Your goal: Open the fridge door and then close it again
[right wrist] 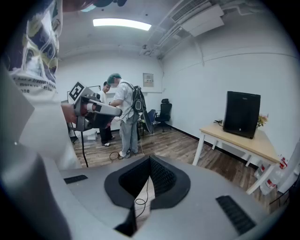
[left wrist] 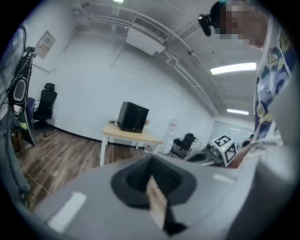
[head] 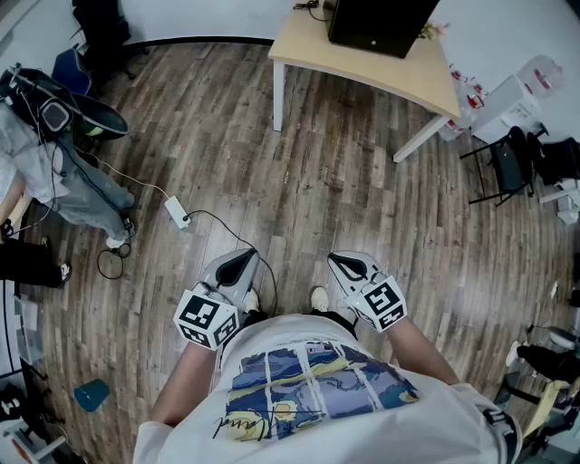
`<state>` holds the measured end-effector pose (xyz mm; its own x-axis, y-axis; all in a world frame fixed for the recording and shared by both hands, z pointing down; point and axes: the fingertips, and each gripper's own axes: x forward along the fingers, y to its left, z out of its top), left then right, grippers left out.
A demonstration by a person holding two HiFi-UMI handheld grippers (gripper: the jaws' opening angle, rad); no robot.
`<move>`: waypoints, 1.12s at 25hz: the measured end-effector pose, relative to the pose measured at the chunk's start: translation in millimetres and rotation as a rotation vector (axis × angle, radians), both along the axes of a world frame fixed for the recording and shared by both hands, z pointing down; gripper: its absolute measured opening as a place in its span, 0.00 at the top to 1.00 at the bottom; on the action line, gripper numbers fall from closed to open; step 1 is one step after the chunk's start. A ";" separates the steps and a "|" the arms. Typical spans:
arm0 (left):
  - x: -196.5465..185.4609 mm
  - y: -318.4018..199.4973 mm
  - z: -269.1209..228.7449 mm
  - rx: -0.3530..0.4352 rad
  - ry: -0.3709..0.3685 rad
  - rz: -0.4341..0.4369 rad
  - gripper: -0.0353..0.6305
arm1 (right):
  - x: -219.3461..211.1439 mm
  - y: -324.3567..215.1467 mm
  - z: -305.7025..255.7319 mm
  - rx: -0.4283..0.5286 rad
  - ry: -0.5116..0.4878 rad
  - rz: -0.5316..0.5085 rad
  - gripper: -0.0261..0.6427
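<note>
**Wood floor, fridge well off, both grippers shut and empty**

Standing on the plank floor, well back from the pale table. Up on that table, by the far wall: the black boxy fridge, door shut as far as can be made out, untouched. Holding the left gripper low at the waist, fingers pressed together, nothing pinched between them. Same story on the right gripper: fingers together at the tips, nothing gripped, just a sliver of floor behind. Both aimed forward and a little down, side by side, near each other but apart, marker cubes close to the white printed T-shirt. Off to the left, another person in grey, near a white power strip with a black cable trailing across the planks. Down at lower left, a small teal container on the floor. Over by the right edge, a black folding chair.
</note>
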<state>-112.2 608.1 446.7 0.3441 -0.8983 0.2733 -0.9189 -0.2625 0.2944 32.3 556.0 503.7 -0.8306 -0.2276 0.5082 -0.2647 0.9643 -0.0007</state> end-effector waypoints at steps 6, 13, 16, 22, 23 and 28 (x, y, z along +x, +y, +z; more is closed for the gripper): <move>-64.0 32.9 16.5 -0.060 0.045 0.041 0.93 | -80.3 32.1 -12.1 -0.005 -0.008 -0.020 0.94; -90.0 7.1 31.7 -0.079 0.040 0.158 0.93 | -89.6 32.7 -12.6 -0.069 0.006 0.098 0.94; -75.9 -34.1 27.6 -0.058 0.026 0.213 0.93 | -79.9 -0.1 -16.2 -0.059 -0.020 0.160 0.94; -49.9 -135.8 5.7 -0.042 -0.064 0.276 0.93 | -75.5 -105.9 -17.8 -0.034 -0.082 0.191 0.94; -48.1 -152.2 2.3 -0.046 -0.072 0.272 0.93 | -74.1 -126.9 -20.2 -0.024 -0.093 0.192 0.94; -40.7 -231.8 -15.4 -0.037 -0.109 0.248 0.93 | -52.3 -222.1 -37.4 0.012 -0.167 0.214 0.94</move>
<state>-152.9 376.3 431.2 0.5192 -0.7788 0.3520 -0.8546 -0.4743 0.2114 -20.0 333.9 466.3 -0.8354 -0.4118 0.3641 -0.4594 0.8868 -0.0509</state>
